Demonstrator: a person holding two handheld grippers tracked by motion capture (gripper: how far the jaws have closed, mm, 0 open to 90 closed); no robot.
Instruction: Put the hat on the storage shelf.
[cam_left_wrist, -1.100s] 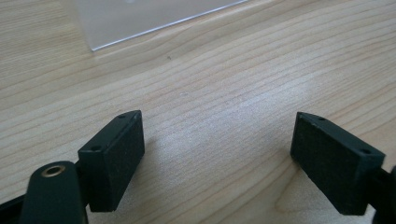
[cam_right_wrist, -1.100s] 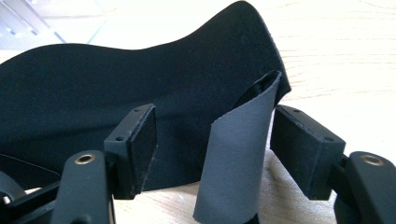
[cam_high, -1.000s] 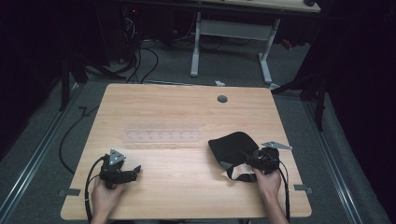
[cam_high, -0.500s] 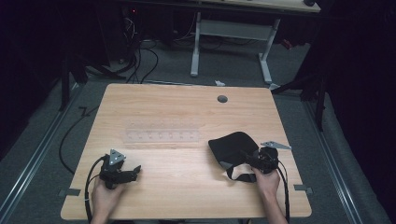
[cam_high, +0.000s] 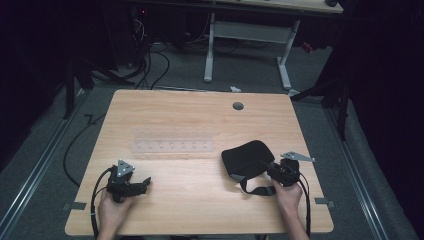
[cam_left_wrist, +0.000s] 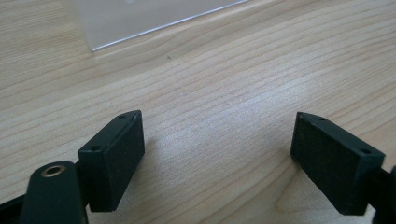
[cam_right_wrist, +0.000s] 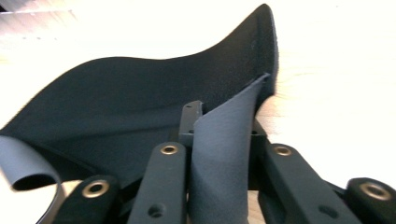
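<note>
A black fabric pad (cam_high: 247, 157) with a grey strap (cam_high: 255, 190) lies on the right half of the wooden table (cam_high: 200, 115). My right gripper (cam_high: 268, 170) sits at the pad's near right edge. Its jaws have just been closing. In the right gripper view they pinch a fold of the grey strap (cam_right_wrist: 224, 154) in front of the black pad (cam_right_wrist: 140, 102). My left gripper (cam_high: 144, 184) rests low at the table's front left. Its jaws (cam_left_wrist: 224, 154) stand wide apart over bare wood with nothing between them.
A clear plastic strip (cam_high: 172, 146) lies across the table's middle, and its corner (cam_left_wrist: 140, 18) is just ahead of the left gripper. A round cable hole (cam_high: 238, 106) sits near the far edge. Cables and a white desk frame (cam_high: 250, 35) are on the floor beyond.
The right gripper's jaws have come together on the grey strap at the pad's edge. Both hands have kept their places.
</note>
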